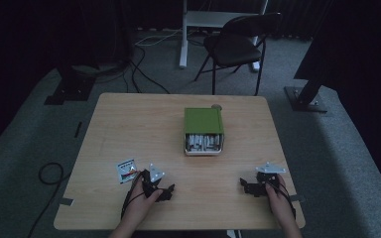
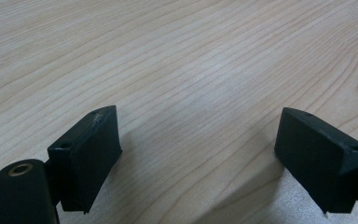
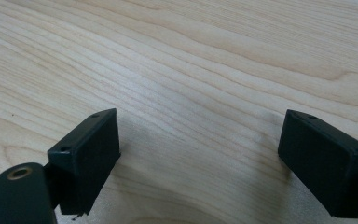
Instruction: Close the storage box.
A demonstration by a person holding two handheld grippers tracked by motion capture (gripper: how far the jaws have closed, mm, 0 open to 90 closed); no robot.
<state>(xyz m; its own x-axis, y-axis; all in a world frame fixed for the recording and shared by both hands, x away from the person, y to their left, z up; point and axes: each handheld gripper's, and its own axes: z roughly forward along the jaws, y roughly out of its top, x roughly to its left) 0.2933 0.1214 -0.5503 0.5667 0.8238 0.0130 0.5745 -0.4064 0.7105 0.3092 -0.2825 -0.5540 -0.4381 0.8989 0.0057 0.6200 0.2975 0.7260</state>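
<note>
1. Left gripper [image 1: 164, 192] at 7 o'clock on the wooden table [image 1: 129, 124], jaws wide apart, nothing between them.
2. Right gripper [image 1: 246, 186] at 5 o'clock, jaws likewise spread, empty.
3. Small printed card [image 1: 126, 170] just beside the left gripper, toward 10 o'clock.
4. Green box [image 1: 204, 131] of silvery cylinders at table centre, well apart from both.

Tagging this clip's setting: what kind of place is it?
Probably a lab or recording room, dimly lit. A light wooden table stands on grey carpet, black cables trail across the floor, and a black folding chair sits behind, beside a white stand.
</note>
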